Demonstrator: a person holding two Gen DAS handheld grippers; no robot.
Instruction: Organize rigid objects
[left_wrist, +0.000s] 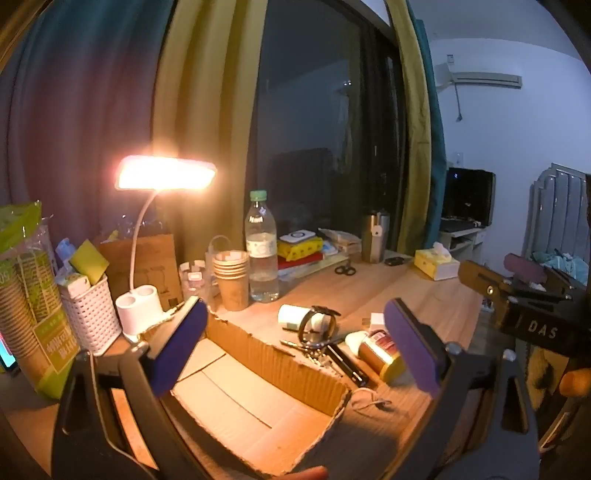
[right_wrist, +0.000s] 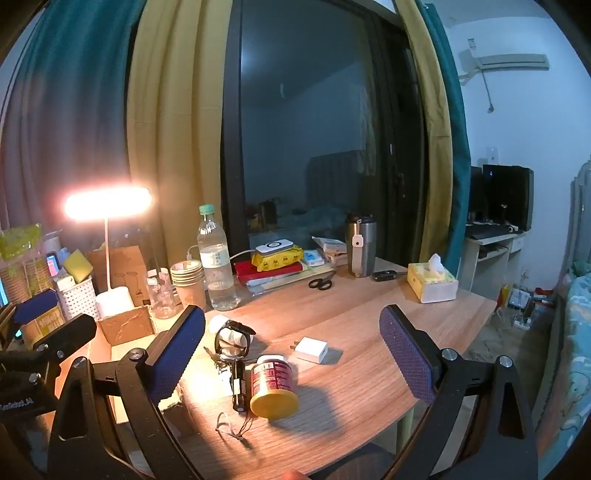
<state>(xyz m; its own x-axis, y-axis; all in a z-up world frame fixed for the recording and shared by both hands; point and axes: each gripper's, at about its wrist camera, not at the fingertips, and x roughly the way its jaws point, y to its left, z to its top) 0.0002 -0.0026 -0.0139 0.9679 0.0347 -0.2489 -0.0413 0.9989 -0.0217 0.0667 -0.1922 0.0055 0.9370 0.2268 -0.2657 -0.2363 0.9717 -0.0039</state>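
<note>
Left gripper (left_wrist: 295, 354): held wide open over the box, with nothing between the blue pads.
Right gripper (right_wrist: 291, 354): also wide open and empty, held above the desk front, with the jar seen between its fingers.
Box (left_wrist: 258, 398): an open cardboard box is seen at the left front of the desk (right_wrist: 369, 325); its inside looks bare.
Jar (right_wrist: 273, 384): laid on its side with the yellow lid toward the camera, just right of the box and touching a black stick-shaped item (right_wrist: 238, 384).
Cord (right_wrist: 231, 424): a thin white loop is laid in front of the jar.
Watch (right_wrist: 232, 338): placed behind the jar, wrapped around a white roll, near the box edge.
Charger (right_wrist: 312, 349): a white plug block is placed just right of the watch, apart from the jar.
Far items: a bottle (right_wrist: 216, 266), a cup stack (right_wrist: 188, 282), scissors (right_wrist: 320, 282), a steel mug (right_wrist: 360, 245) and a tissue box (right_wrist: 432, 282) are stood along the back.
Step in hand: probably the jar is to be picked first and put in the box.
Advice: the right fingers should be lowered across the round body, not the lid, since it may roll; the black item and cord should be left untouched.
</note>
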